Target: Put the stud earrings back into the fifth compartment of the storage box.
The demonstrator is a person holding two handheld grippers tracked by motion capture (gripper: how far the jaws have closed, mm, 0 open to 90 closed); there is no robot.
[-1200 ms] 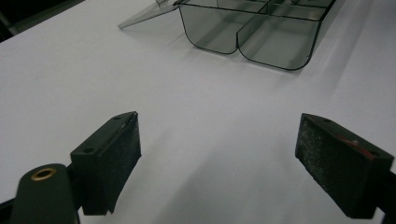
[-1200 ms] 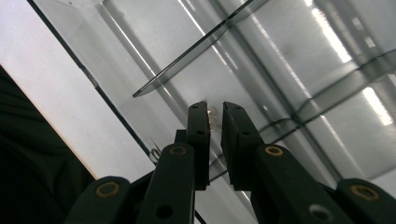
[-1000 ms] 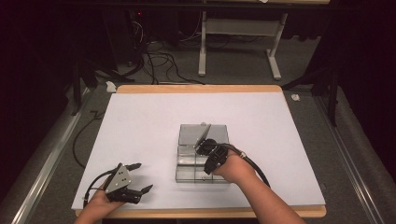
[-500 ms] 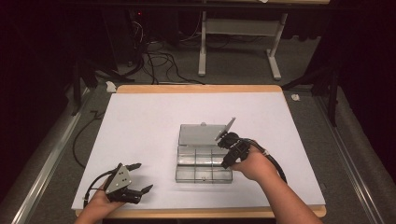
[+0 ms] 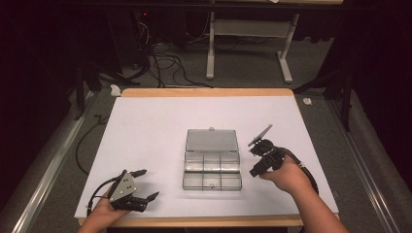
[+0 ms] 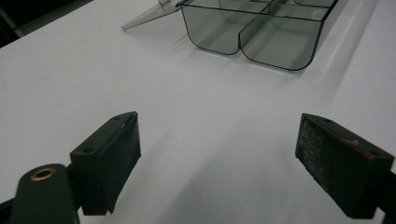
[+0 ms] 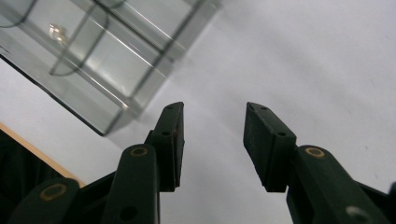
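Observation:
A clear plastic compartment box lies mid-table, its lid folded flat behind it. In the high view my right gripper hovers just right of the box. Its jaws have just been opening and are open, with nothing between them. The right gripper view has this gripper over bare white table, the box up to its left and something small and shiny inside. My left gripper rests open near the front left edge. In its own view the left gripper faces the box.
The white table top has a wooden rim. Beyond the far edge, cables and a white stand sit on the dark floor. Metal rails run along both sides.
My right gripper has moved from over the box to its right side, with its jaws spreading apart. The left gripper and the box stay where they were.

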